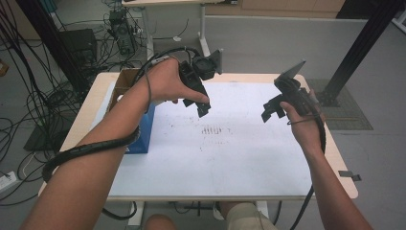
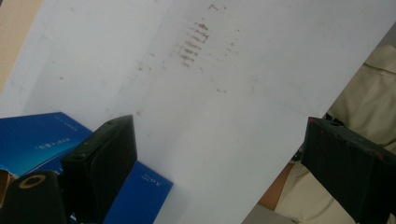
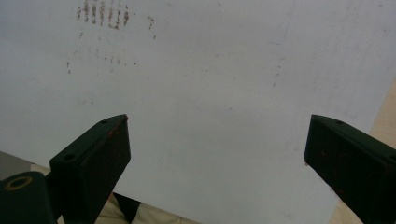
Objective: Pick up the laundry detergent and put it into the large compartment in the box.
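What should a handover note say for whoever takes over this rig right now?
Left gripper: open, nothing between the jaws, held above the white sheet just right of the blue box.
Right gripper: open, nothing between the jaws, held above the sheet's right half.
Things: the blue box sits at the table's left edge, with a cardboard box behind it. Brownish marks stain the middle of the sheet.
Done: nothing is gripped or touched.
Left: the blue box is the nearest thing to the left gripper, so that is probably the first pick; the right gripper has free room.
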`<control>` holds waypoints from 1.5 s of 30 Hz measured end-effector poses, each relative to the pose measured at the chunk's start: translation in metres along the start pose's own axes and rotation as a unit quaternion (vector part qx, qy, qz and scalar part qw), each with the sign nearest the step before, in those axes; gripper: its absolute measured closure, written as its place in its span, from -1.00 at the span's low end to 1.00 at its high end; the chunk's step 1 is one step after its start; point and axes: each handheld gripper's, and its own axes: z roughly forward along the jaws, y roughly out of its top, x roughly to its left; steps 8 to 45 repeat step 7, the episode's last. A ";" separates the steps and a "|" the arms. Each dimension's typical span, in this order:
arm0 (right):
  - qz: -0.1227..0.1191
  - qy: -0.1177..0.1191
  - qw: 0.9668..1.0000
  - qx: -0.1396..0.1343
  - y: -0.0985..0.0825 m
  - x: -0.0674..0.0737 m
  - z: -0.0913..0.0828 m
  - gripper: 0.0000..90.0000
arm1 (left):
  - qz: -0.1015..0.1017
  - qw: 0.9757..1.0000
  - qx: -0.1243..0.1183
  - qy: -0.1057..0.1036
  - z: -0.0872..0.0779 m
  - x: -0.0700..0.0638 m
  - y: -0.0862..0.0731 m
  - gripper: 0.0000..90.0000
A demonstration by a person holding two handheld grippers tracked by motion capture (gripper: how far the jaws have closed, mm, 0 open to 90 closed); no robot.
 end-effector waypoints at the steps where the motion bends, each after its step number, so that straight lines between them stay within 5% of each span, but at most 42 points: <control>1: 0.001 0.000 1.000 0.000 0.000 0.000 0.000 -0.84 | 0.000 1.000 0.000 0.000 0.000 0.000 0.000 -0.76; 45: 0.000 0.000 1.000 -0.003 -0.003 0.000 -0.001 -0.84 | -0.001 1.000 -0.004 -0.002 0.001 -0.001 -0.003 -0.76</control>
